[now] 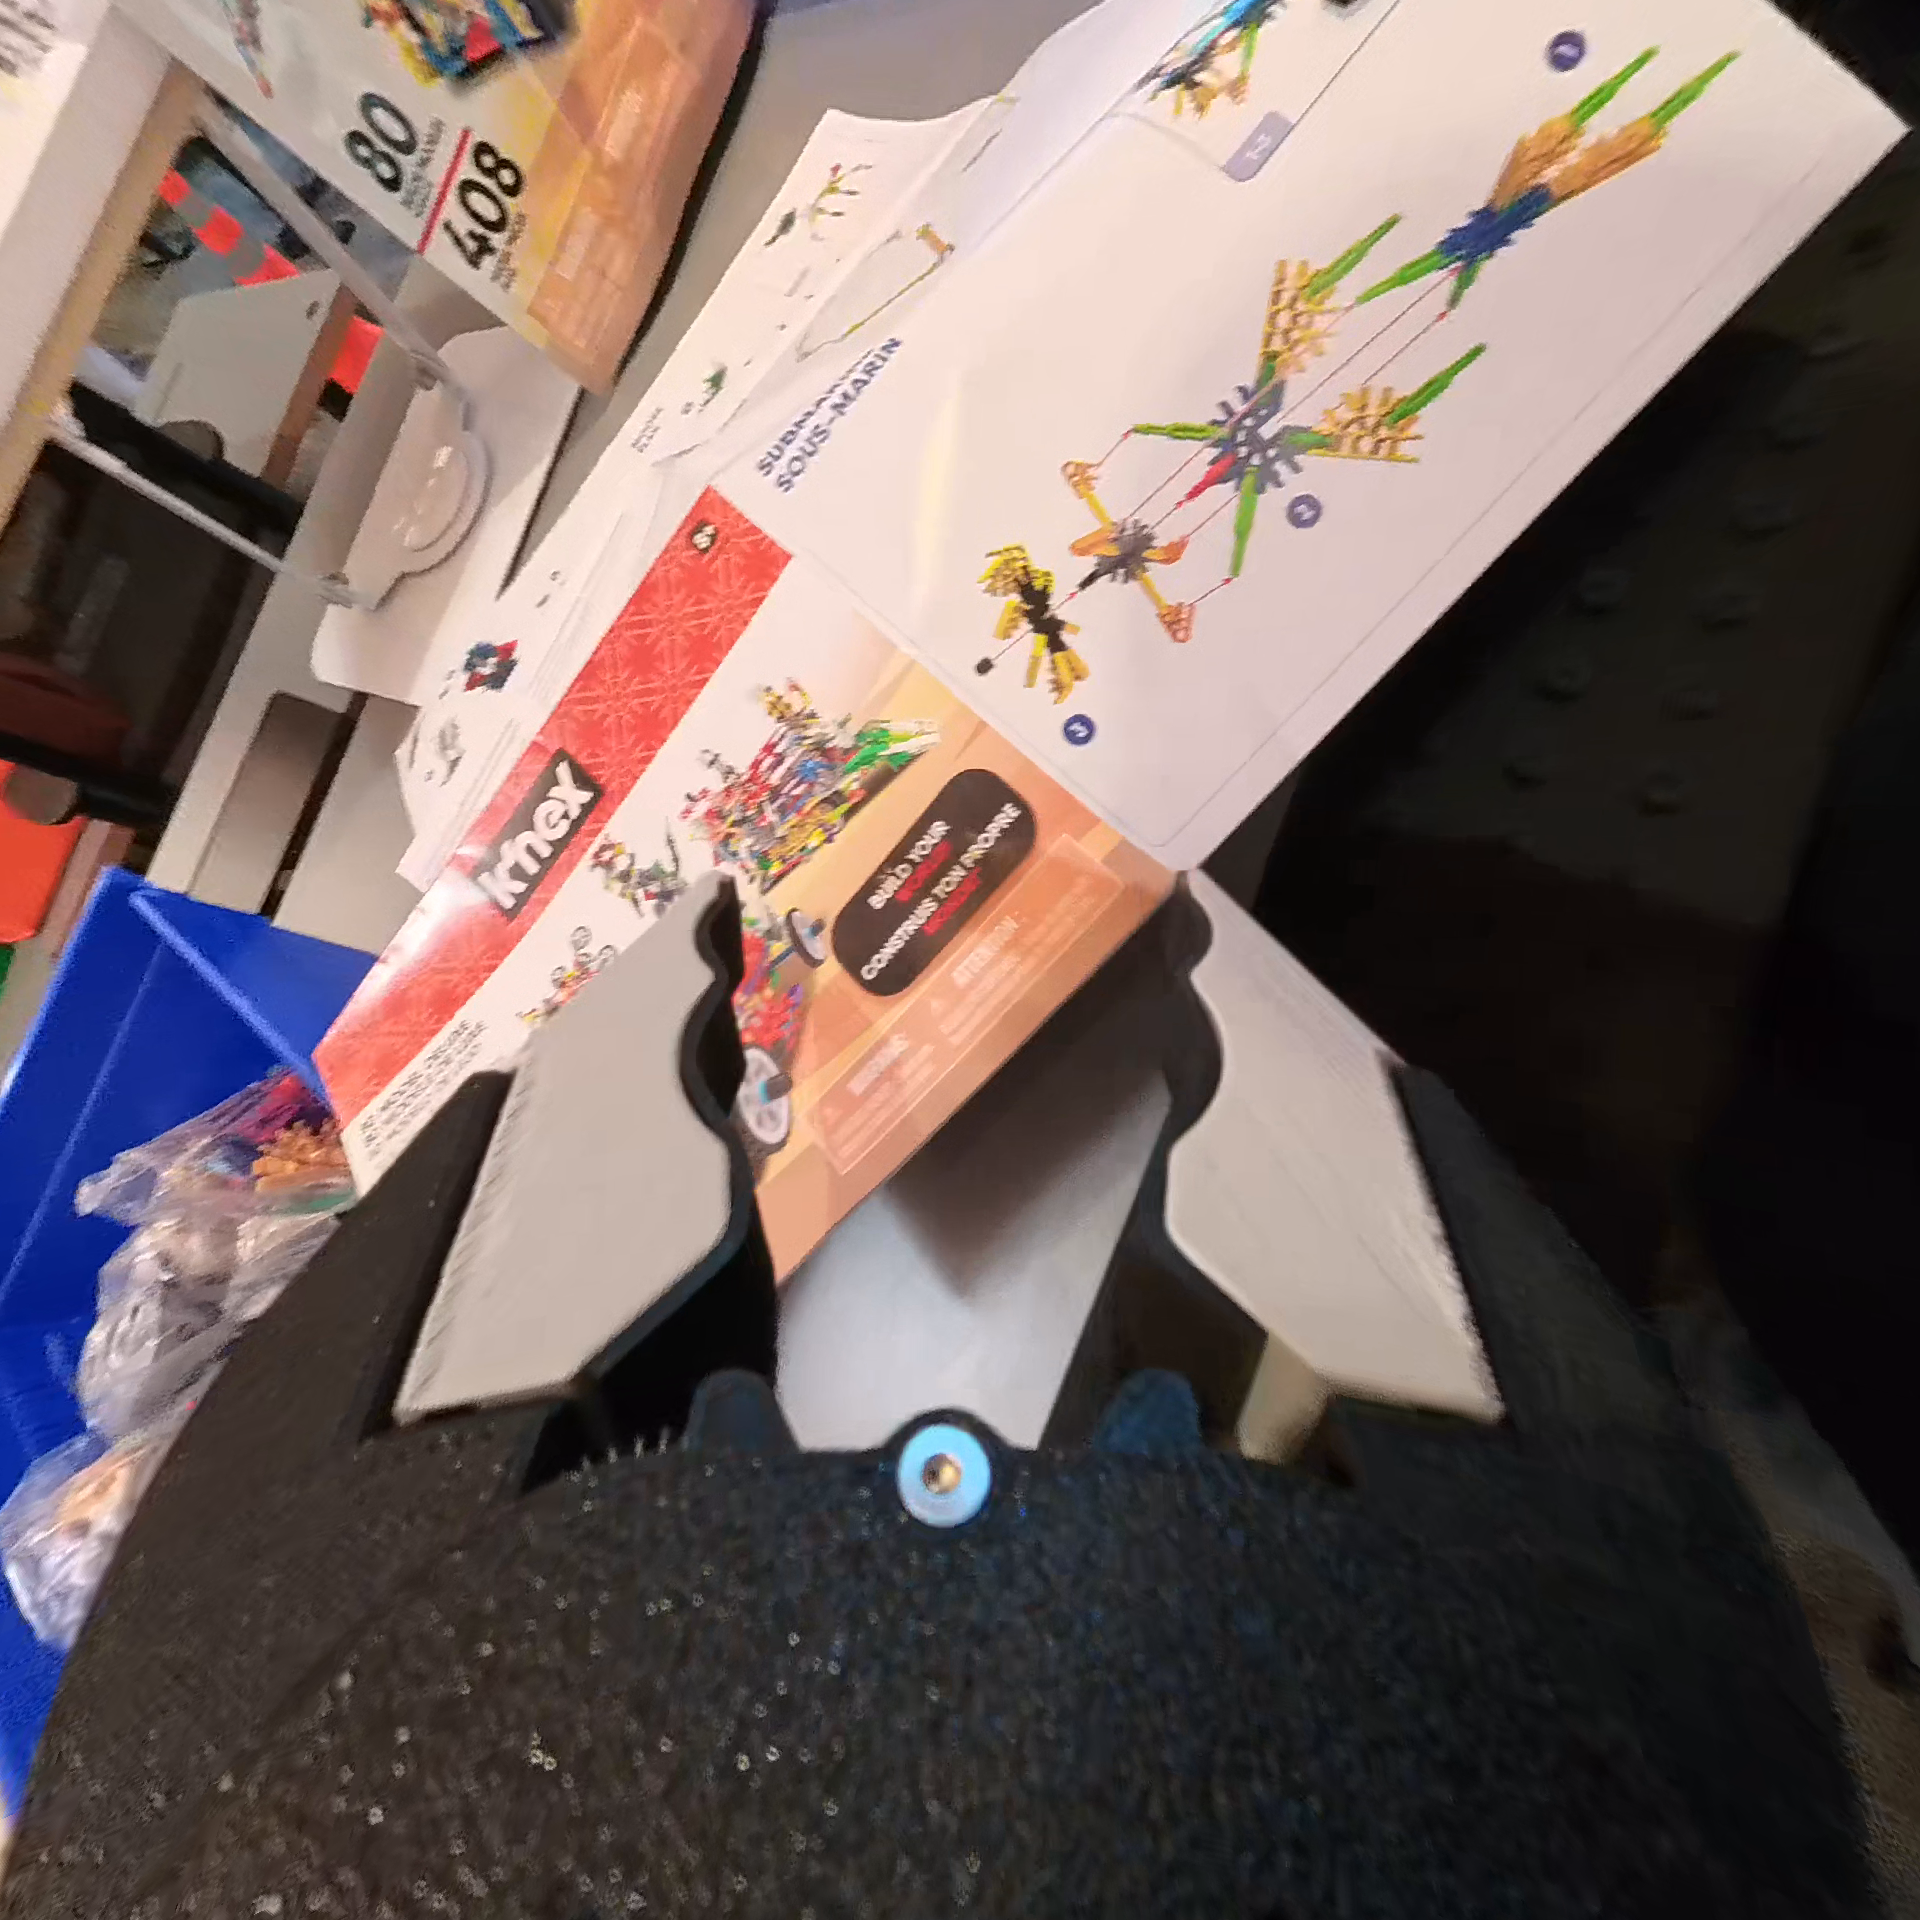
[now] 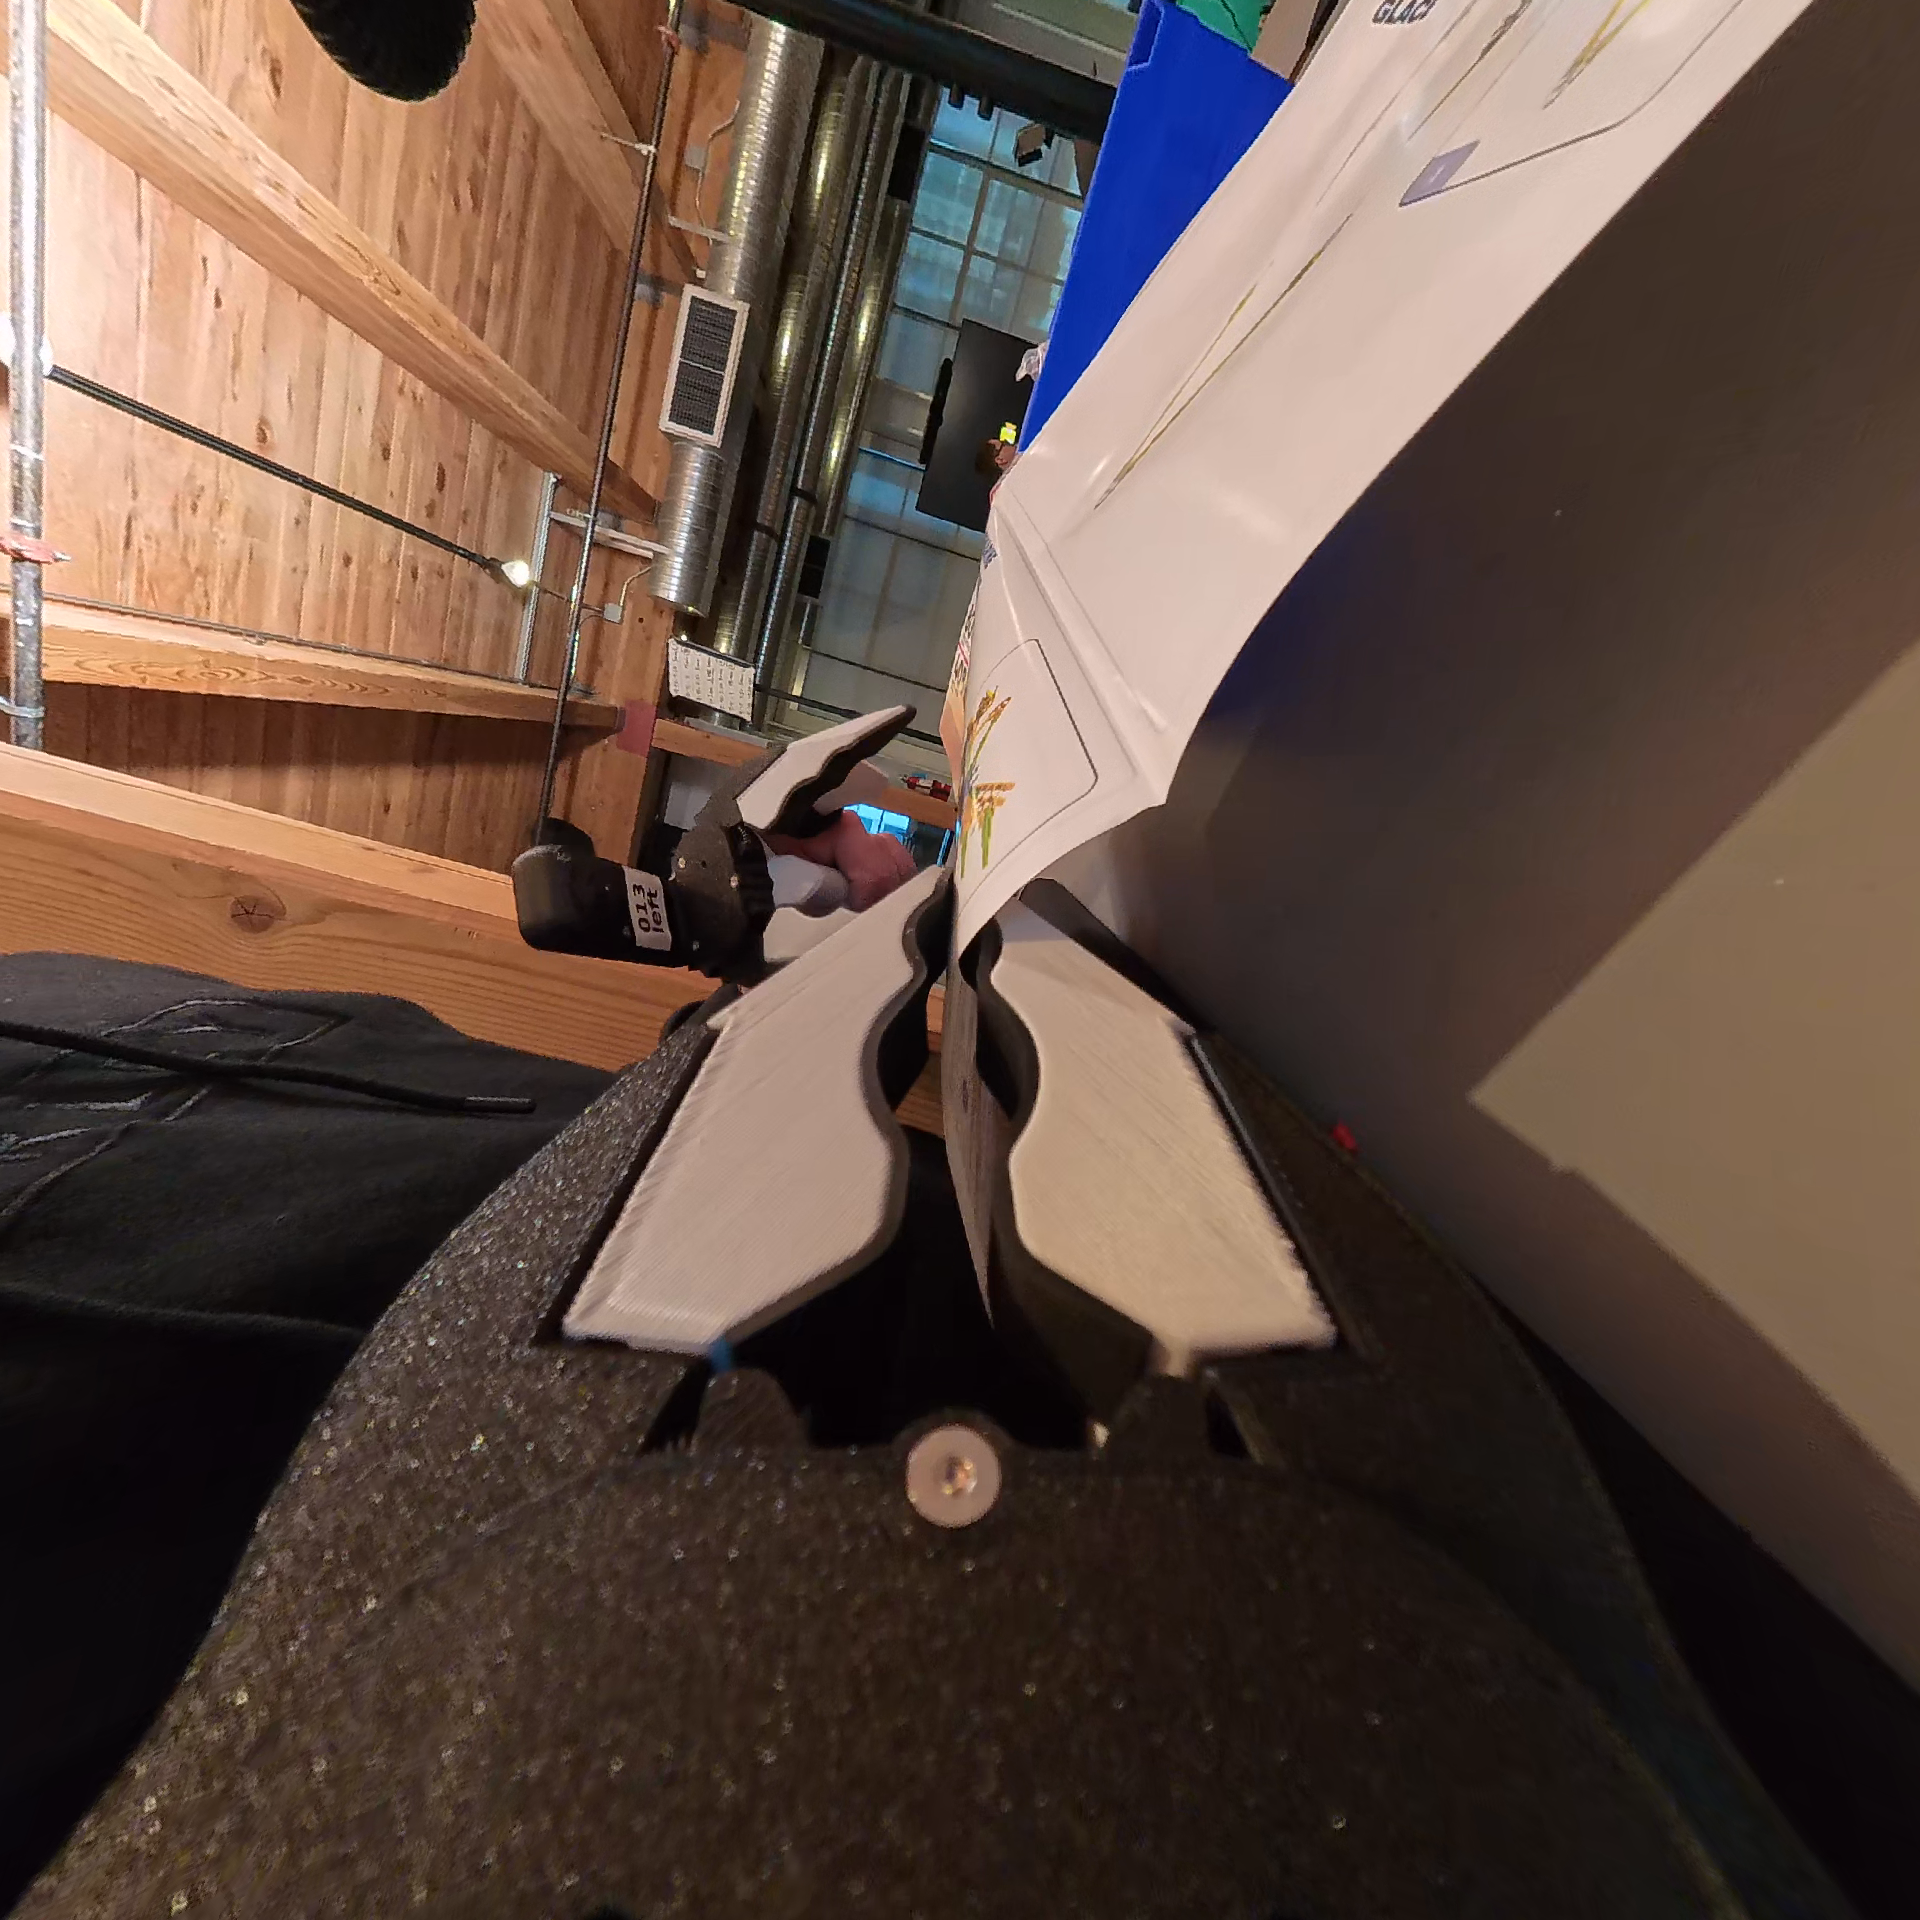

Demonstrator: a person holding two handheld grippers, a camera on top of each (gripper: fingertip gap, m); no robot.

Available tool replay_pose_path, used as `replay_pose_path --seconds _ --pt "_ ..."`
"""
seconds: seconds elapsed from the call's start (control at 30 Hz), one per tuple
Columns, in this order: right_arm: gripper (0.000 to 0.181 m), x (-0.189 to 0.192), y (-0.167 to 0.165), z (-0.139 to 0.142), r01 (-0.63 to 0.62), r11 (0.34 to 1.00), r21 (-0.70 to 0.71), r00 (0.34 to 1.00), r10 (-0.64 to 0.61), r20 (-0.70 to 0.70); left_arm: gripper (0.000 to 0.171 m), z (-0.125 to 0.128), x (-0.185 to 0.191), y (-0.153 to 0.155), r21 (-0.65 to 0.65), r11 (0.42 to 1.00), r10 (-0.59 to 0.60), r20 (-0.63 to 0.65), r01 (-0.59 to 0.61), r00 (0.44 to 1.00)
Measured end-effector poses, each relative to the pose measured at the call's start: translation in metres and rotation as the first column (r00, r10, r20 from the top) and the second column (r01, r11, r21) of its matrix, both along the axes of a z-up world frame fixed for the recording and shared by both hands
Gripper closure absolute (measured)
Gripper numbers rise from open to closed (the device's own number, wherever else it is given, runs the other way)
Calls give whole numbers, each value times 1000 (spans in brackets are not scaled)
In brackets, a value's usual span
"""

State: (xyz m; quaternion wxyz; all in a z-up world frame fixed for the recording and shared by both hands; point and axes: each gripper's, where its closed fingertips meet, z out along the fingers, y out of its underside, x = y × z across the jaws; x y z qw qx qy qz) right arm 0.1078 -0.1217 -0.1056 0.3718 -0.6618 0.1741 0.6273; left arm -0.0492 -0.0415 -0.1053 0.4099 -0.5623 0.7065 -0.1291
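In the left wrist view my left gripper (image 1: pixel 956 914) is open and empty. It hovers over a toy construction-set box (image 1: pixel 727 883) with a red stripe, which lies on the grey table (image 1: pixel 935 1299). A large white instruction sheet (image 1: pixel 1247 416) with coloured model drawings is lifted above the box at the upper right. In the right wrist view my right gripper (image 2: pixel 977 935) is shut on the lower edge of that instruction sheet (image 2: pixel 1195 436), which runs between the two fingers and bends up and away. The left gripper also shows there (image 2: pixel 821 790), open, just beyond the sheet's edge.
A blue bin (image 1: pixel 156 1039) with clear bags of small pieces (image 1: pixel 208 1195) stands at the left. A second toy box (image 1: pixel 520 156) lies at the far end. Dark fabric (image 1: pixel 1662 727) lies to the right. The right wrist view shows wooden beams (image 2: pixel 260 312) and the blue bin (image 2: pixel 1153 208). Left tips to right tips: about 20 centimetres.
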Motion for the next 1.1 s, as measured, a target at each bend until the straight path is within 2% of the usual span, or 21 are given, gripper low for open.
replay_pose_path --seconds 0.07,0.13,0.33,0.5,0.83,0.97,1.1 --pt "181 0 0 0 0 1000 1 1000 0 2 85 -5 1 -4 1 1000 -14 -20 14 1000" --pt "181 0 0 0 0 1000 1 1000 0 2 85 -9 1 -2 24 1000 -17 -38 18 999" --pt "181 0 0 0 2 1000 0 1000 -2 0 91 -5 3 6 30 1000 5 -22 -4 1000" --pt "181 1 0 0 4 1000 1 1000 -4 1 97 -1 4 4 -17 1000 -9 -7 9 1000" --pt "181 0 0 -1 3 1000 2 1000 -3 5 120 -1 6 -1 -115 992 -60 -13 58 998" --pt "181 -1 -1 -1 -4 1000 1 1000 4 12 139 2 7 0 -151 987 -60 7 61 998" --pt "181 -1 -1 -1 -2 1000 2 1000 2 15 149 4 9 0 -185 981 -58 21 61 998"
